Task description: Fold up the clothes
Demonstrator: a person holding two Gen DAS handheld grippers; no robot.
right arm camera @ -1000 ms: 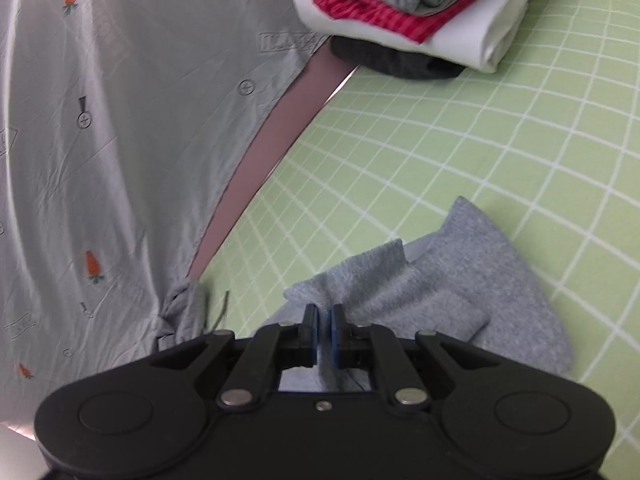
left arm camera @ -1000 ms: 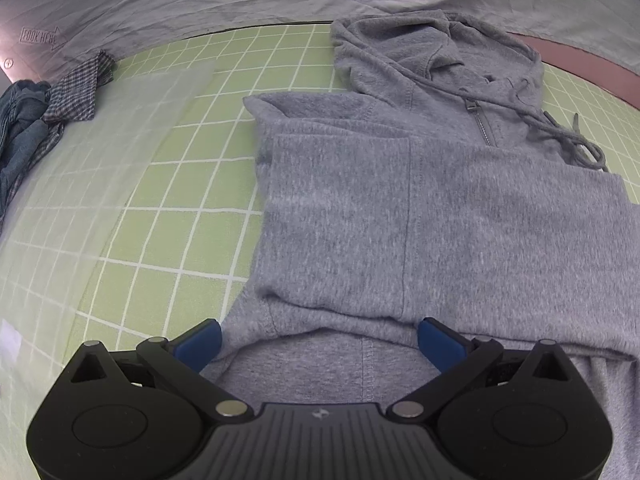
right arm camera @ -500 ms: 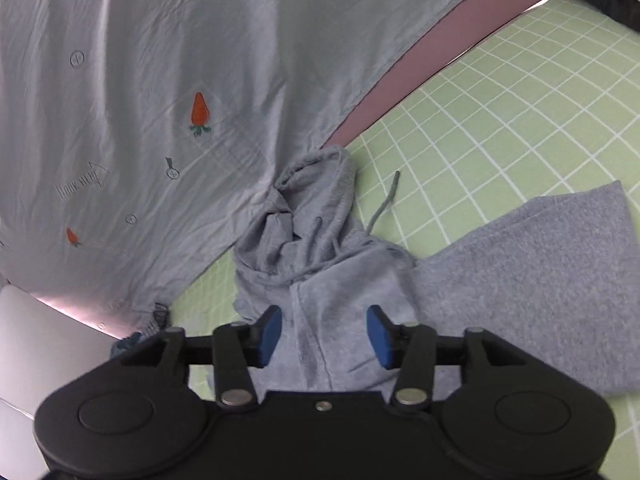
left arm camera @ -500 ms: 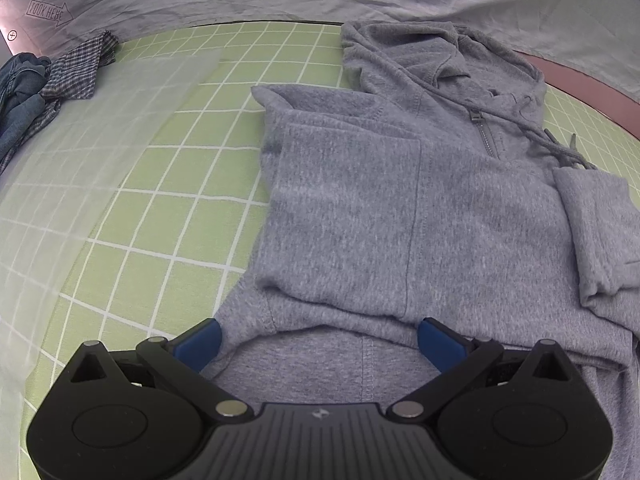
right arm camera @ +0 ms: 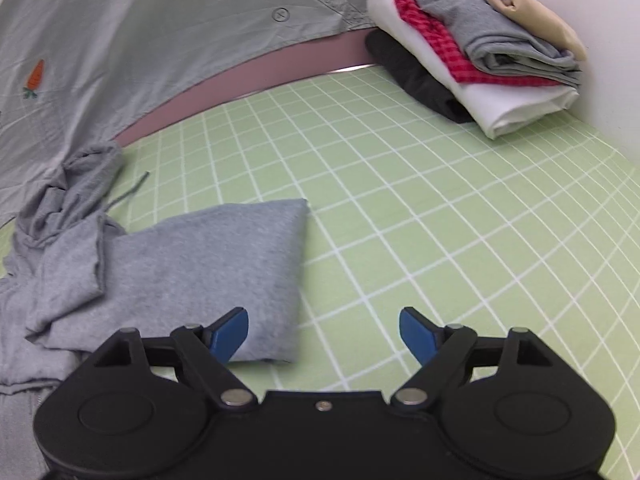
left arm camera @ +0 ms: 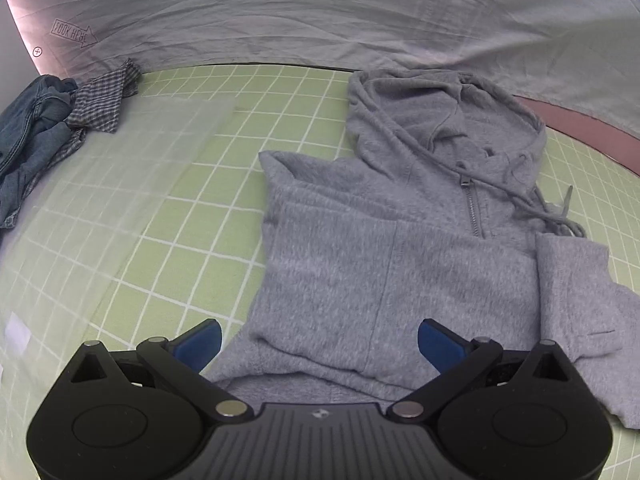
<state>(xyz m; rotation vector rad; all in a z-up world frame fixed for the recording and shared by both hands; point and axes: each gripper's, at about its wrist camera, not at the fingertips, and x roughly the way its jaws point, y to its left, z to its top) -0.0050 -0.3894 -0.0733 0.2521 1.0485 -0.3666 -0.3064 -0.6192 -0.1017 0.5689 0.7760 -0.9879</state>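
A grey zip hoodie (left arm camera: 380,248) lies on the green gridded mat (left arm camera: 192,216), hood toward the back, one sleeve folded across its chest. My left gripper (left arm camera: 320,342) hovers open over the hoodie's lower hem, blue pads spread wide, nothing pinched. In the right wrist view the hoodie's folded side (right arm camera: 192,264) lies at the left, with the hood bunched behind it. My right gripper (right arm camera: 324,334) hangs above that fold's right corner and the bare mat (right arm camera: 440,216). Its jaws are opening and nothing is between them.
A stack of folded clothes (right arm camera: 476,52) sits at the mat's back right corner by a white wall. Crumpled denim and checked garments (left arm camera: 52,128) lie at the back left. A grey sheet with carrot prints (left arm camera: 320,12) hangs behind the mat.
My right gripper let go of the grey sleeve, opened wide, and swung right to face the folded stack. The left gripper rose slightly, showing more of the hoodie.
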